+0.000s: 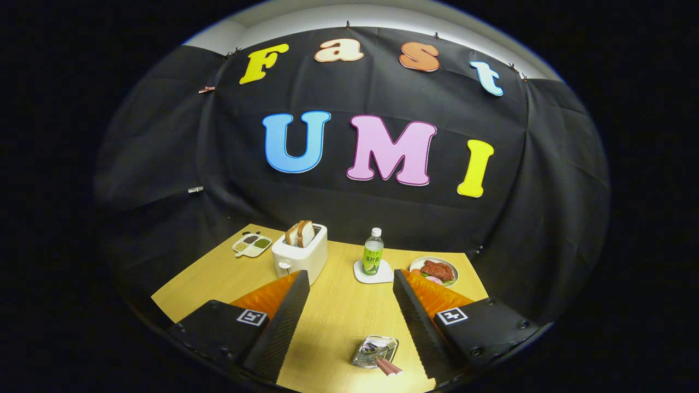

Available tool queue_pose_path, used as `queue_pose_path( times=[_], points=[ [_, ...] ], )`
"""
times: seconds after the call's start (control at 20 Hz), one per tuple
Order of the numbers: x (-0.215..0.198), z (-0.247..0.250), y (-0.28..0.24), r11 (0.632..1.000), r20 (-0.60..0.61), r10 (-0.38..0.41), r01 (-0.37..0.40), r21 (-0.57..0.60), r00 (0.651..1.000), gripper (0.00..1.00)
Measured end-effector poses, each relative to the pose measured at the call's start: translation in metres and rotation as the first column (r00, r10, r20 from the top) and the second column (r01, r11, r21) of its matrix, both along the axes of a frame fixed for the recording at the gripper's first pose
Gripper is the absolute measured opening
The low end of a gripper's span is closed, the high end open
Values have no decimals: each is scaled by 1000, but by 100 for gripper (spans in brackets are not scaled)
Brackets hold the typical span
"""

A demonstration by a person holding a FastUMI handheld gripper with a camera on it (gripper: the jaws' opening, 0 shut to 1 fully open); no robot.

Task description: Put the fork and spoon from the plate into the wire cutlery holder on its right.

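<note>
My gripper (351, 279) hangs open above the wooden table (333, 322), with a wide gap and nothing between the fingers. Low in that gap, close to the right finger (418, 322), lies a small shiny squarish container (375, 351). Pinkish stick-like ends (390, 367) poke out of it toward me. I cannot tell whether it is the wire cutlery holder. Beyond the right fingertip sits a white plate (451, 267) with red meat and some greens. I cannot make out a fork or spoon on it.
A white toaster (300, 255) with two bread slices stands just beyond the left fingertip. Behind it lies a divided tray (252, 245) of seasonings. A green-labelled bottle (373, 252) stands on a white coaster (373, 273) ahead of the gap.
</note>
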State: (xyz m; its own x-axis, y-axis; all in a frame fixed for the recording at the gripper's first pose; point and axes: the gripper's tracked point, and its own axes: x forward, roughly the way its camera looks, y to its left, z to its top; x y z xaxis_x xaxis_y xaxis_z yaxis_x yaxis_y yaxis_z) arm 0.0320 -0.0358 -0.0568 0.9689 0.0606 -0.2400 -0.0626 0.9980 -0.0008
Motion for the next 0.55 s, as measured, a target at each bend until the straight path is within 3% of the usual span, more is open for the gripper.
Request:
queue_pose_path(
  times=[0.55],
  points=[
    [11, 0, 0, 999, 10, 45, -45, 4, 999, 96]
  ],
)
